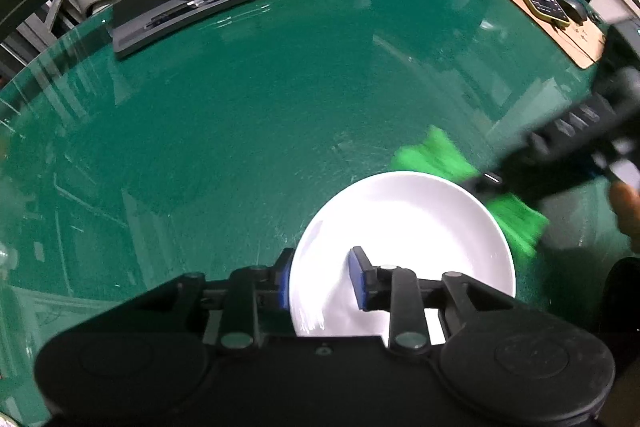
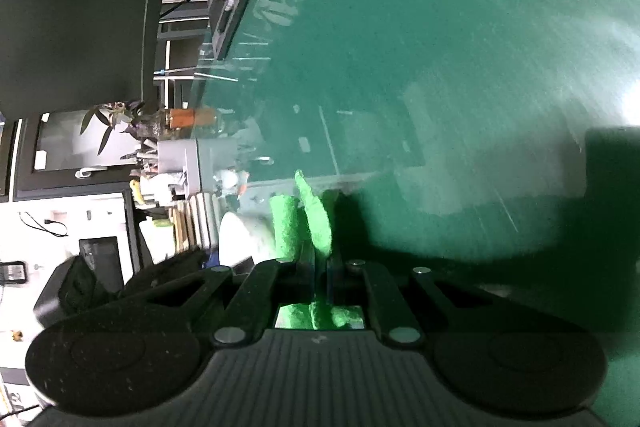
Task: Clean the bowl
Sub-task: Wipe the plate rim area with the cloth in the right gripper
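A white bowl [image 1: 404,247] sits on the green bench [image 1: 240,115], its near rim between the fingers of the left gripper [image 1: 324,277], whose jaws stand part open astride the wall; whether the pads press cannot be told. The right gripper [image 2: 320,267], clamped on a green cloth [image 2: 308,219], hovers at the bowl's far rim. Wiping appears under way; the inside looks unsoiled, the work unfinished.

Dim greenish light, glassy glare, fisheye edges, motion blur
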Available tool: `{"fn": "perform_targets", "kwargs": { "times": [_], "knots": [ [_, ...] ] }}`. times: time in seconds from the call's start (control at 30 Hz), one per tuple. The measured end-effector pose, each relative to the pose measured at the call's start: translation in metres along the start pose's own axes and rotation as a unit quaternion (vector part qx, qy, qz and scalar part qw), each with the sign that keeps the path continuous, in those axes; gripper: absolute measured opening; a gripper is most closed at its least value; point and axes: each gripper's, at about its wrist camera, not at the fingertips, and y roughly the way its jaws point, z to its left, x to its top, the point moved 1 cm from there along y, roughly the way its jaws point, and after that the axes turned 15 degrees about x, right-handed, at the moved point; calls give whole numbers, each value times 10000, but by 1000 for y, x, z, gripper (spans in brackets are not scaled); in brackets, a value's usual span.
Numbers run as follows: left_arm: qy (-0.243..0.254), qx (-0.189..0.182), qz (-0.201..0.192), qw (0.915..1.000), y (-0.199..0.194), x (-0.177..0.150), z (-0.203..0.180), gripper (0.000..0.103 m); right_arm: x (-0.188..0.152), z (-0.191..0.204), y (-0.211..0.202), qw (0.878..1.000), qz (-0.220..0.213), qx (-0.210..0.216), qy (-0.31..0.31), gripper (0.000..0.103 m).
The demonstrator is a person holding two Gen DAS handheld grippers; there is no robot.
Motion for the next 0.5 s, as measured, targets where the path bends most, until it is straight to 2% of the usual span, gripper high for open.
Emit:
{"fn": "perform_targets", "kwargs": {
  "times": [0.17,0.43,0.5],
  "knots": [
    [-53,-2,3,10000,-3,-2,0,29,18,14,29,9996,84,80,-267,7],
    [18,-67,-1,10000,-5,-3,0,32,-1,4,-9,9999,124,-15,-62,7],
    [34,-54,-8,10000,-5,-4,-1,32,-1,5,-8,9999,110,-42,-76,7]
  ]
}}
